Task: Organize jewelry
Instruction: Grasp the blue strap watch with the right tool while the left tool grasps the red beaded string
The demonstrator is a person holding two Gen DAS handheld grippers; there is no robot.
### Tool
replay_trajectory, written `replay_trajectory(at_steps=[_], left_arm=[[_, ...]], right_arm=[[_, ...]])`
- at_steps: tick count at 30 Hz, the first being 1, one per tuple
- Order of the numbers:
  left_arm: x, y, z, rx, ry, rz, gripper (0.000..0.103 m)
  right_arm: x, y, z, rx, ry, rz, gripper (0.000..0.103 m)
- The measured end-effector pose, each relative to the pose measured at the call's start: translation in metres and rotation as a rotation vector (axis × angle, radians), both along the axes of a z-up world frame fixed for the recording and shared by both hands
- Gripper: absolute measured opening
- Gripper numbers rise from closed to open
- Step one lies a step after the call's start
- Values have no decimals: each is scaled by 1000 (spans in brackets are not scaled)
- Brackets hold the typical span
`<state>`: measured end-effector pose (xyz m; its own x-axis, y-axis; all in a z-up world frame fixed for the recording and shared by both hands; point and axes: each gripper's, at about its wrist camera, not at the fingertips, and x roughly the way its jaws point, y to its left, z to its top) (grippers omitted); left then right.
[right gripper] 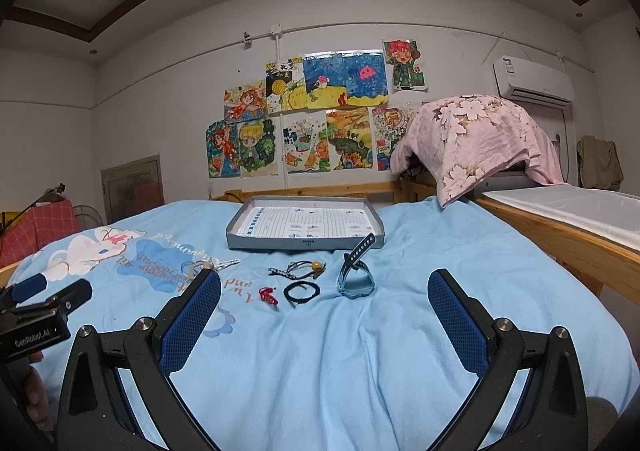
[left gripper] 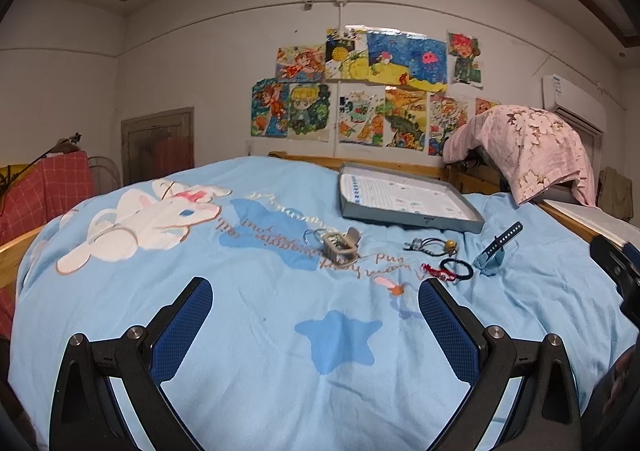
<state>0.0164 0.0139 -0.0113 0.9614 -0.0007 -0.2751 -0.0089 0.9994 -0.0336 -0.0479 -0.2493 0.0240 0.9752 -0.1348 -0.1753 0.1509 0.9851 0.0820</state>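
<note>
Both the left gripper point(left gripper: 316, 291) and right gripper point(right gripper: 324, 283) are spread, empty, above the bed point(right gripper: 360, 351). Jewelry point(right gripper: 302, 291) lies mid-bed before the far-edge tray point(right gripper: 306, 243). Only the left view shows the metal clasp point(left gripper: 340, 245) clearly.

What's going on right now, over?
Both jaws open, empty. Jewelry loose on blue bedcover; tray behind it bare. Path clear.

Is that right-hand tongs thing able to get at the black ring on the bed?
Probably yes: the right tongs are open, and the black ring lies just ahead on bare blue bedspread, nothing between.
</note>
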Motion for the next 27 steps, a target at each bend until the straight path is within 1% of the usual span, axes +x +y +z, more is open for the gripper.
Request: replay_trajectory(at_steps=[1, 3, 6, 7, 8, 10, 11, 13, 17, 20, 22, 23, 24, 25, 26, 27], left_arm=[[2, 0, 1, 3, -1, -6, 103], [16, -1, 1, -4, 34, -47, 103], [46, -6, 0, -33, 113, -123, 103], [58, -9, 0, -59, 145, -157, 103], [64, -11, -1, -74, 160, -170, 103], [84, -18, -4, -136, 209, -220, 102], [92, -22, -6, -152, 225, -234, 102], [109, -35, -10, -165, 252, -256, 100], [132, -53, -17, -169, 292, -287, 100], [153, -65, -24, -184, 349, -322, 91], [166, -74, -29, -184, 389, -352, 83], [170, -77, -31, -187, 402, -364, 81], [178, -81, -34, -195, 427, -390, 78], [185, -85, -37, -212, 451, -416, 71], [190, -87, -40, -230, 471, -435, 67], [195, -90, -42, -240, 488, -448, 61]], right_arm=[[3, -1, 2, -2, -2, 5, 102], [12, -5, 6, -12, 5, 35, 102], [29, -13, 12, -37, 29, 98, 102], [38, -17, 14, -48, 46, 125, 102], [46, -20, 15, -57, 69, 139, 102], [66, -27, 17, -72, 126, 170, 102], [74, -30, 17, -75, 145, 179, 102], [86, -35, 16, -84, 170, 167, 102], [112, -40, 14, -142, 214, 137, 102], [127, -48, 13, -136, 240, 133, 102], [137, -60, 12, -100, 264, 138, 102], [141, -64, 10, -82, 276, 143, 102], [145, -69, 8, -61, 290, 150, 102], [151, -76, 5, -39, 306, 154, 102], [158, -81, 1, -18, 324, 155, 102], [162, -84, -3, -1, 335, 155, 102]])
